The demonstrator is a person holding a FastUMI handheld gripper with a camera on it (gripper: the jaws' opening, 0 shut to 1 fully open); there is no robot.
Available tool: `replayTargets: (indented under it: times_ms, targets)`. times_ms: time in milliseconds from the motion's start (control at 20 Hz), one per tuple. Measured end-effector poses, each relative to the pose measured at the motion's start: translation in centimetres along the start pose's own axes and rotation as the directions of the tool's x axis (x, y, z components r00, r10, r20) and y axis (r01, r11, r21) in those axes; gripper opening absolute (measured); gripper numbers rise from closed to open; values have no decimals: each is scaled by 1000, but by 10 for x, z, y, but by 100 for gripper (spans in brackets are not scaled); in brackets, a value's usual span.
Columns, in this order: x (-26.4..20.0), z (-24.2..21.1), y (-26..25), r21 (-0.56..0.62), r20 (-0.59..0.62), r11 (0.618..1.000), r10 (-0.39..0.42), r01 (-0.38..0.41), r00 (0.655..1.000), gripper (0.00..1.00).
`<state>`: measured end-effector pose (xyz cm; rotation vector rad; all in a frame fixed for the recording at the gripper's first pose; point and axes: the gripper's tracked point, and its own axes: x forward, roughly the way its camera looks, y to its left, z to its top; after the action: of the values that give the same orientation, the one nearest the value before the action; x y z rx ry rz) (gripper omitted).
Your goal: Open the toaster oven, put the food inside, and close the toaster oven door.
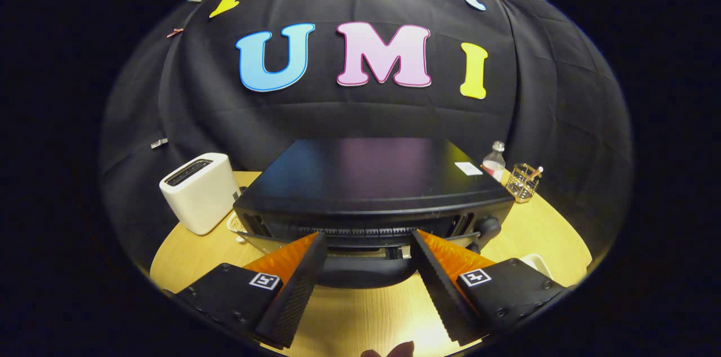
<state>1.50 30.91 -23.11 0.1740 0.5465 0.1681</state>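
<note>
Table (524,233): pale wood, round-edged; bears every item below.

Toaster oven (372,188): black, broad, centre of the table, front turned toward the gripper so the door can be worked head-on. The glass door (360,244) appears tipped partly outward from its top edge, its dark handle bar (360,275) lowest and nearest the fingers (the fisheye makes the exact angle hard to judge). A knob (489,227) sits at the front right corner.

Gripper (367,241): fingers spread wide apart, pressing on nothing; their tips flank the upper part of the door, the handle bar lying between and below them. Judged purpose: the wide spread lets the fingers straddle the door and take or push the handle.

Slot toaster (198,191): white, left of the oven, near but not touching; no evident part in the task.

Wire holder (523,182): small metal basket behind the oven's right corner, something thin standing in it.

Bottle (494,160): clear, small, just beside the wire holder, set well back out of the working path.

White dish (535,262): an edge showing beyond the right finger; whether it carries the food cannot be told.

Food: not identifiable, so nothing is judged loaded yet.
</note>
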Motion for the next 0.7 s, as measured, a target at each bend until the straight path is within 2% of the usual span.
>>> replayTargets:
  times_ms: [350, 700]
  targets:
    - [-34, -40, 0, 5, -95, 1000, 12, -11, 995, 99]
    - [-52, -82, -3, 10, -220, 1000, 25, -23, 975, 98]
